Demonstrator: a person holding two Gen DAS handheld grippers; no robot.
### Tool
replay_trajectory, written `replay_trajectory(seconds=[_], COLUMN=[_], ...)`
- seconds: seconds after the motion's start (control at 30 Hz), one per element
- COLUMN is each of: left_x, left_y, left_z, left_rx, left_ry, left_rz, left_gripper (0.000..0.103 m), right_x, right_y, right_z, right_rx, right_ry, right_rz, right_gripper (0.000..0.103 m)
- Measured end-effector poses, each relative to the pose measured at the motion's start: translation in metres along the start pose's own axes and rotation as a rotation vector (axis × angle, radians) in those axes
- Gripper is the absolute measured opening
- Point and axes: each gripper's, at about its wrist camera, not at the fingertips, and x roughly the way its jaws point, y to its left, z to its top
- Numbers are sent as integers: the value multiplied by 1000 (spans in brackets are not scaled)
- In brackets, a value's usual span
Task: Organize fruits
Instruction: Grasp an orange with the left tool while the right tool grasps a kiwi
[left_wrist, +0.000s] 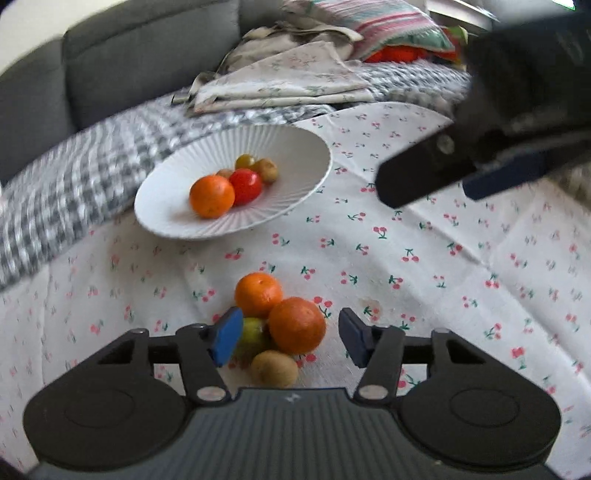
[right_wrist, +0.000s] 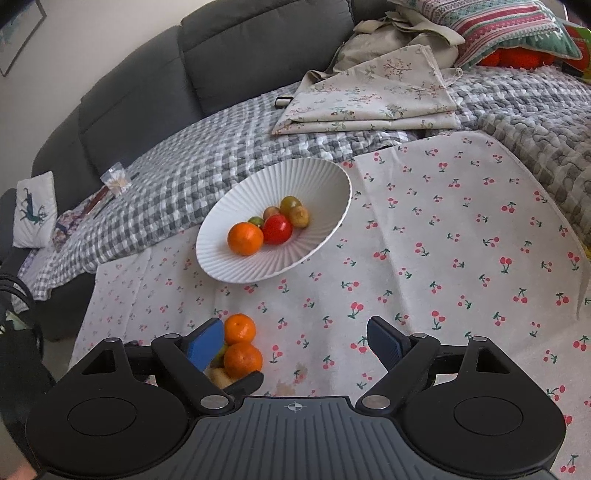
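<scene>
A white ribbed bowl (left_wrist: 295, 144) (right_wrist: 295, 181) on the cherry-print cloth holds an orange (left_wrist: 211, 196), a red fruit (left_wrist: 246, 185), a kiwi and small green fruits. Nearer to me, a small pile lies on the cloth: two oranges (left_wrist: 297, 325) (left_wrist: 258, 293), a green fruit (left_wrist: 254, 332) and a kiwi (left_wrist: 275, 368). My left gripper (left_wrist: 290, 338) is low over this pile, its blue pads on either side of the nearer orange and the green fruit with a gap showing on the right. My right gripper (right_wrist: 295, 345) hovers open above the cloth, holding nothing, the pile (right_wrist: 242, 360) by its left finger.
The cherry-print cloth (right_wrist: 443, 240) covers a checked grey blanket (right_wrist: 192, 184) on a grey sofa (right_wrist: 240, 55). Folded floral fabric (right_wrist: 369, 99) and a striped pillow (right_wrist: 509, 26) lie behind the bowl. The right gripper's dark body (left_wrist: 480, 155) hangs at the upper right of the left wrist view.
</scene>
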Motion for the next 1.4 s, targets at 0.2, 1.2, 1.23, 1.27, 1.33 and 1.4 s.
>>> replay_trajectory(seconds=[0.2, 1.2, 1.23, 1.27, 1.33, 1.4], left_x=[5, -39, -42, -47, -54, -60], left_y=[-14, 17, 26, 35, 53, 70], left_z=[-1, 16, 17, 17, 17, 16], left_rx=[113, -96, -133, -170, -241, -308], left_ry=[-8, -75, -80, -85, -98, -107], left_rz=[57, -23, -26, -27, -21, -13], left_gripper=[45, 31, 31, 31, 31, 31], right_x=[1, -2, -1, 0, 2, 4], right_y=[-1, -14, -15, -14, -14, -12], right_z=[0, 5, 5, 5, 4, 2], right_rx=[1, 44, 44, 43, 37, 27], right_ry=[-4, -35, -34, -31, -29, -24], right_rz=[-5, -18, -21, -24, -25, -26], right_gripper=[87, 86, 86, 86, 86, 86])
